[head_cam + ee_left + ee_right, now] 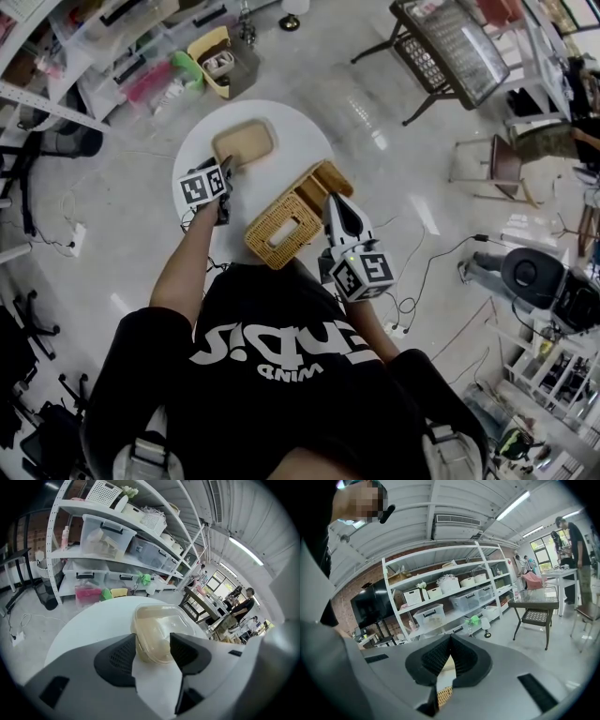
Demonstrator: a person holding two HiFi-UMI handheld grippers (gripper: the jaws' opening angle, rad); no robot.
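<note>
Left gripper view: our left claw (153, 651) is pinched narrow on the near corner of the beige tub (161, 627), centre frame on the white table (84, 620). Our right claw (335, 204) is closed tight on nothing, right beside the basket (279, 227) mid-frame.

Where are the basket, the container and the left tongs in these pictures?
basket (269, 223): head view, on its woven top.
container (161, 623): left gripper view, on its clear top.
left tongs (153, 640): left gripper view, midway between the fingertips, where the container's near corner sits.
</note>
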